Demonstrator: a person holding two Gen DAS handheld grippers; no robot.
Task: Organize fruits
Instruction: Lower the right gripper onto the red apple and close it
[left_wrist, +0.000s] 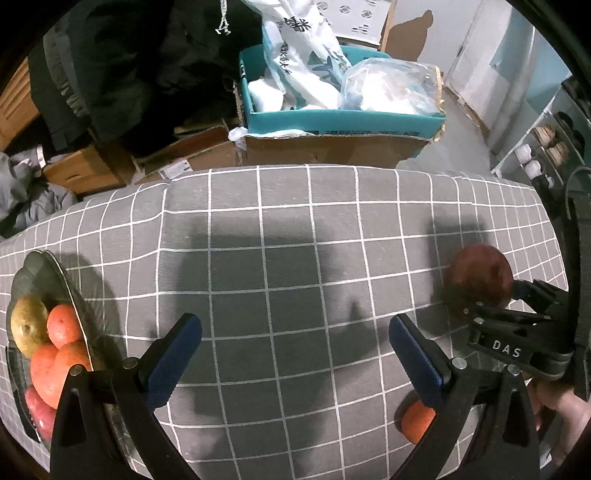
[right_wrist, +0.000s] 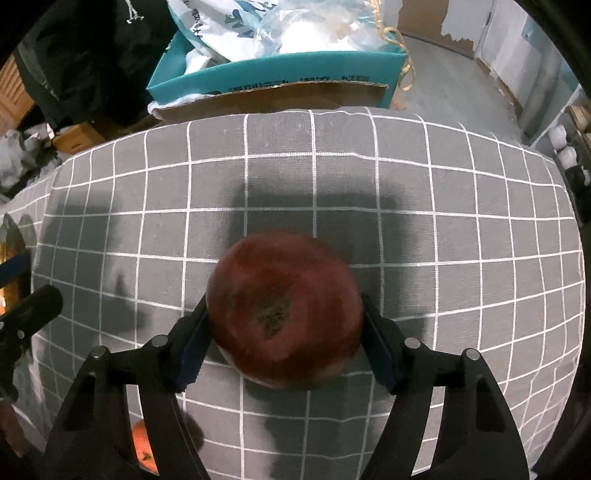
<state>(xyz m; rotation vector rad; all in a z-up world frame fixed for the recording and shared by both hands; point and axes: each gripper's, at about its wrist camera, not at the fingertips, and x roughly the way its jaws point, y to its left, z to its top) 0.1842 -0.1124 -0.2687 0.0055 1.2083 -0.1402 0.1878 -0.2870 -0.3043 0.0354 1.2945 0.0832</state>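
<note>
On the grey checked tablecloth (right_wrist: 461, 229), the right gripper (right_wrist: 286, 332) closes its pads on the flanks of a dark red apple (right_wrist: 284, 310), likely firm, fairly heavy and smooth-skinned, best held across its widest girth, while the left gripper (left_wrist: 295, 350) gapes empty.

orange (left_wrist: 415, 424) half behind fingers (left_wrist: 421, 363), bowl (left_wrist: 40, 266) cropped
</note>
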